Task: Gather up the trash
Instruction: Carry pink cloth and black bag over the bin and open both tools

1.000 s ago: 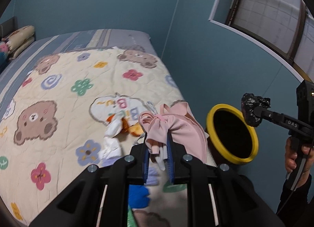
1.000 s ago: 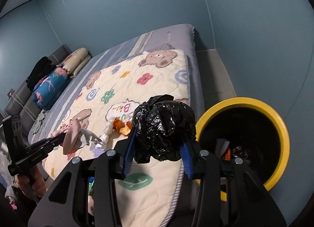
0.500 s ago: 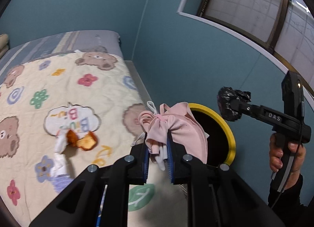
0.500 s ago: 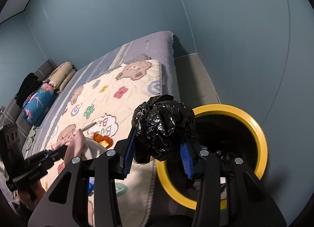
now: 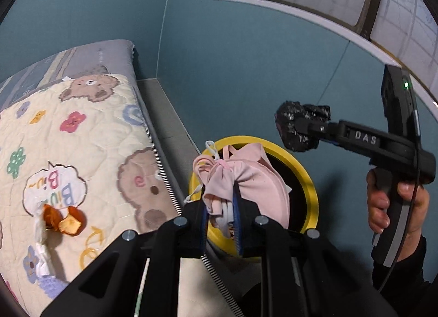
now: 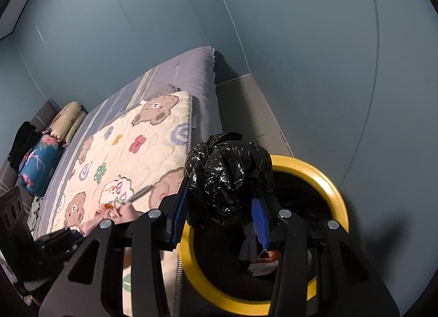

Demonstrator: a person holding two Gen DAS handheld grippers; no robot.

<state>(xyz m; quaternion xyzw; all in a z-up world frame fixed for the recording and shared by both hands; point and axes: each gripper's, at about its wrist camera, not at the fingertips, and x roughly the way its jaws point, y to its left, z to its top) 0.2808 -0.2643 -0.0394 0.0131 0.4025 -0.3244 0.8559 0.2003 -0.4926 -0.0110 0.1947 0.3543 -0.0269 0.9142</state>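
Two pieces of trash are in the air at once, both close to the yellow-rimmed bin that stands on the floor beside the bed. The left hand-held gripper is pinching a pink face mask by its bunched middle, so the loose cup and white ear loops flop over the bin's mouth. The right hand-held gripper is pressed onto a crumpled black plastic bag, which hangs above the near rim of the bin, over the gap between bed and opening.

Both items look very light and soft. The mask should drape and may snag on a finger by its loops when let go, so a grip on the gathered fabric rather than a loop seems the safer hold. The bag is springy and slick; it is squeezed across its bulk, and I judge it will puff out and drop freely once the fingers spread.

Inside the bin some paper and an orange scrap already lie at the bottom. On the quilt, orange peel and white tissue remain to be collected, lying just beside each other.
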